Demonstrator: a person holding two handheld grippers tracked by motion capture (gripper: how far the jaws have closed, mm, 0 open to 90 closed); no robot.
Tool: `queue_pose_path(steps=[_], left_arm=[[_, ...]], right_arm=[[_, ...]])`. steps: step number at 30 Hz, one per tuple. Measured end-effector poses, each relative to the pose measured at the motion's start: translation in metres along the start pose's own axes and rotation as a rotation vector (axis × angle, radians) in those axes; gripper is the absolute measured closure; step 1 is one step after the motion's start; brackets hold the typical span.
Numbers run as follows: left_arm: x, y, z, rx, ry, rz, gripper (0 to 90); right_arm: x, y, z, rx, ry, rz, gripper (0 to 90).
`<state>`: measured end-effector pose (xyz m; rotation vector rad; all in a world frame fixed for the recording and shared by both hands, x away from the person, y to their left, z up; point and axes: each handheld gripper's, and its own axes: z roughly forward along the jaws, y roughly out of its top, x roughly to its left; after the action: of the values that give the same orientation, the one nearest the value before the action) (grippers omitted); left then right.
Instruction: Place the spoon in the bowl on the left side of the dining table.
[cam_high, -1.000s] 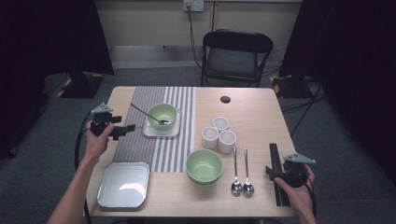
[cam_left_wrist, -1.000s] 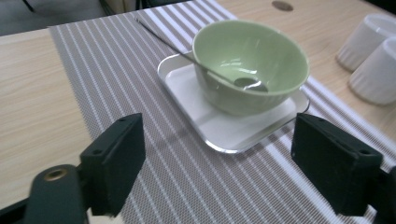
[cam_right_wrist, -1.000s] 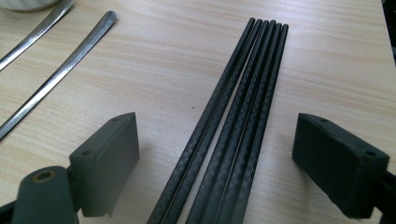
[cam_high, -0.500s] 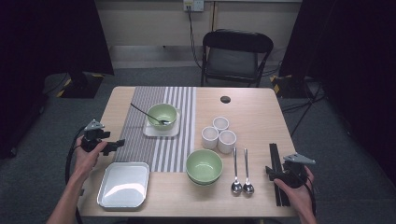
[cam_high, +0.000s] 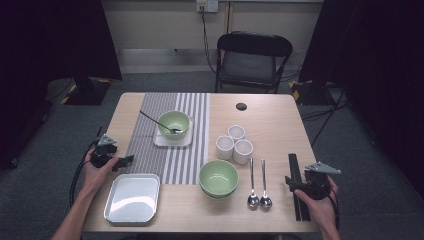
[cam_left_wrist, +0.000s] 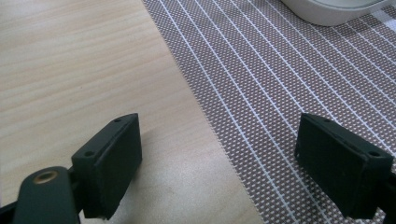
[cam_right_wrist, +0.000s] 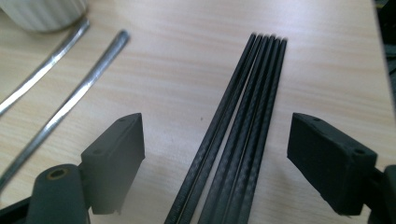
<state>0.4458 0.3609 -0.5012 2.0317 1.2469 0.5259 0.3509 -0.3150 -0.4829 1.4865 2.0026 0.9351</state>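
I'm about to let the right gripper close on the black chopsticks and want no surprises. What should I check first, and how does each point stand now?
1. Right gripper open wide enough: ok, both jaws stand apart with nothing pressed between them, though they have just been closing a little.
2. Chopsticks lie between the jaws: ok, the whole bundle runs up the gap.
3. Chopsticks lie together, parallel: ok.
4. Spoons out of the way: ok, their handles lie to the side, outside the jaws.
5. Pads low enough to grip: cannot tell.
6. Left gripper clear of the work: ok, open at the striped runner's edge, far across the table.
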Motion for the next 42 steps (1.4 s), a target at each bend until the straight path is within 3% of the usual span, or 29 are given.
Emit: queue_pose_path(steps=[2,3,5,6,10,14,42], left_arm=[[0.003,-0.001,0.002,0.002,0.013,-0.010,5.8],[0.003,0.000,0.003,0.002,0.011,-0.010,5.8],[0.003,-0.001,0.003,0.003,0.012,-0.009,5.7],[0.003,-0.001,0.003,0.003,0.012,-0.009,5.6],[0.003,0.000,0.003,0.003,0.011,-0.008,5.6],[0.003,0.000,0.003,0.004,0.012,-0.007,5.6],[0.005,0.000,0.003,0.005,0.003,-0.001,4.9]], right_arm=[[0.003,0.000,-0.007,-0.018,0.033,-0.005,26.6],[0.003,0.000,-0.007,-0.018,0.033,-0.005,26.6],[0.007,-0.002,-0.012,-0.015,0.053,-0.011,38.5],[0.007,-0.002,-0.012,-0.015,0.053,-0.011,38.5],[0.009,-0.007,-0.012,0.012,0.074,-0.023,53.3],[0.011,-0.009,-0.010,0.032,0.085,-0.031,57.5],[0.015,-0.011,-0.003,0.067,0.112,-0.017,60.6]])
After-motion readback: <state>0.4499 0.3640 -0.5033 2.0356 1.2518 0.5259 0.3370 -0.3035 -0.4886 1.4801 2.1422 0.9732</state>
